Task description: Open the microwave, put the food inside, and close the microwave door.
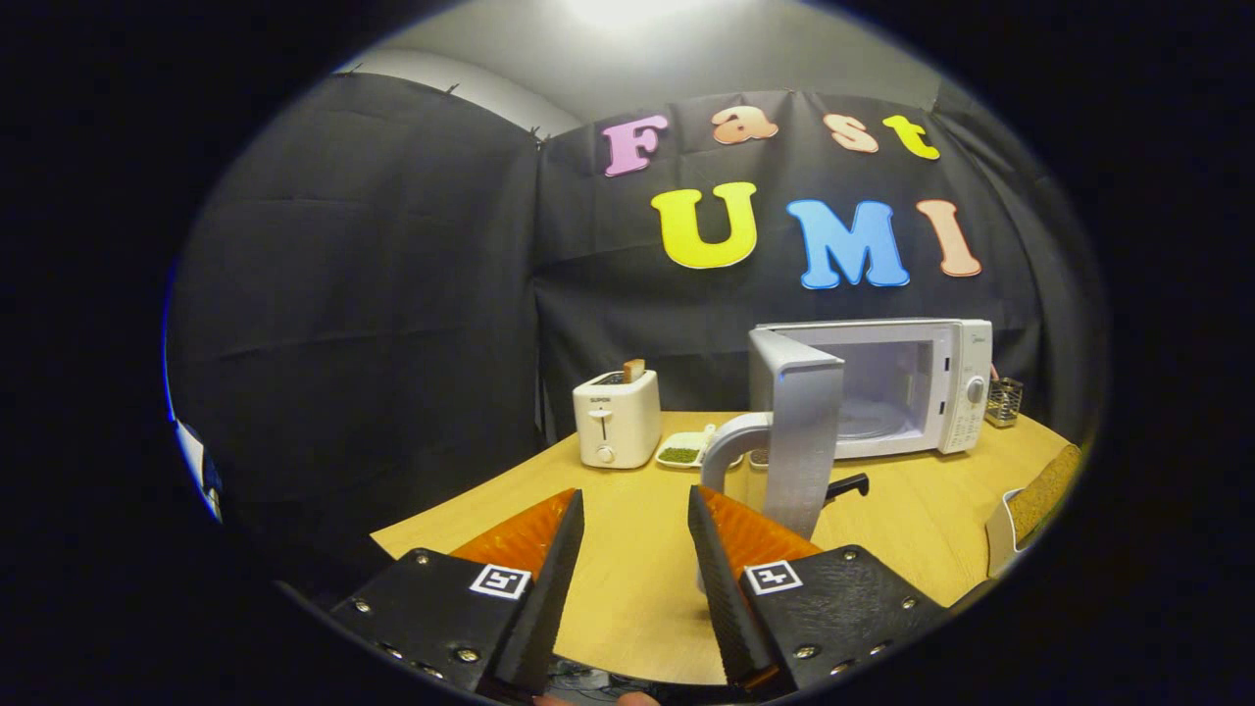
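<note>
The gripper [635, 529] is held above the near edge of a wooden table [637, 579], its fingers spread apart with nothing between them. Just beyond the right finger, the microwave door [804, 431] is seen swung wide open, its curved handle [721, 446] turned toward the fingers. Behind the door the white microwave [941, 387] is set, its cavity exposed and bare. Left of the door, a small dish of green food [681, 453] is placed beside a white toaster [617, 417], from which a slice of bread [633, 370] protrudes. A small wire basket [1004, 400] is found right of the microwave
</note>
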`<move>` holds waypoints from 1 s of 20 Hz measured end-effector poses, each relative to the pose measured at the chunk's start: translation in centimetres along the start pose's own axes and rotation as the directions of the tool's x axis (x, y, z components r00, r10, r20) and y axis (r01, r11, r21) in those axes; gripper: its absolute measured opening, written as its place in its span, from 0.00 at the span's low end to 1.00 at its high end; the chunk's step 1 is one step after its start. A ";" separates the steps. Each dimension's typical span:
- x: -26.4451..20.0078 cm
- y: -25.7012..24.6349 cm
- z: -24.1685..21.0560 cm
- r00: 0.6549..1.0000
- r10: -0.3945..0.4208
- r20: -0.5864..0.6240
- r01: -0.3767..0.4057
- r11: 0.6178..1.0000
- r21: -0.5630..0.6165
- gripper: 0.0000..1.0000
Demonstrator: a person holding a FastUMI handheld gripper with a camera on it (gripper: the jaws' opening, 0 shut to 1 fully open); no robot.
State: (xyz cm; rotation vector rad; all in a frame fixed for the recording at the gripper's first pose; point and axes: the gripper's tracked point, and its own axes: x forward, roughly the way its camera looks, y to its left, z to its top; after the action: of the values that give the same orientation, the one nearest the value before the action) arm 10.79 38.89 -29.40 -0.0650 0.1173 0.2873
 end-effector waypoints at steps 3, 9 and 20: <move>-1.5 0.8 0.9 0.997 0.078 0.028 -0.078 0.997 -0.005 0.66; -6.7 -6.1 4.3 0.991 0.126 0.053 -0.123 0.991 -0.060 0.74; -15.9 -33.1 7.1 0.984 -0.122 -0.133 0.137 0.985 0.104 0.74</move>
State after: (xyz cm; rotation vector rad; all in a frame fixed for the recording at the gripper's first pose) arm 5.86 3.33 -18.82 0.0216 0.2539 0.1456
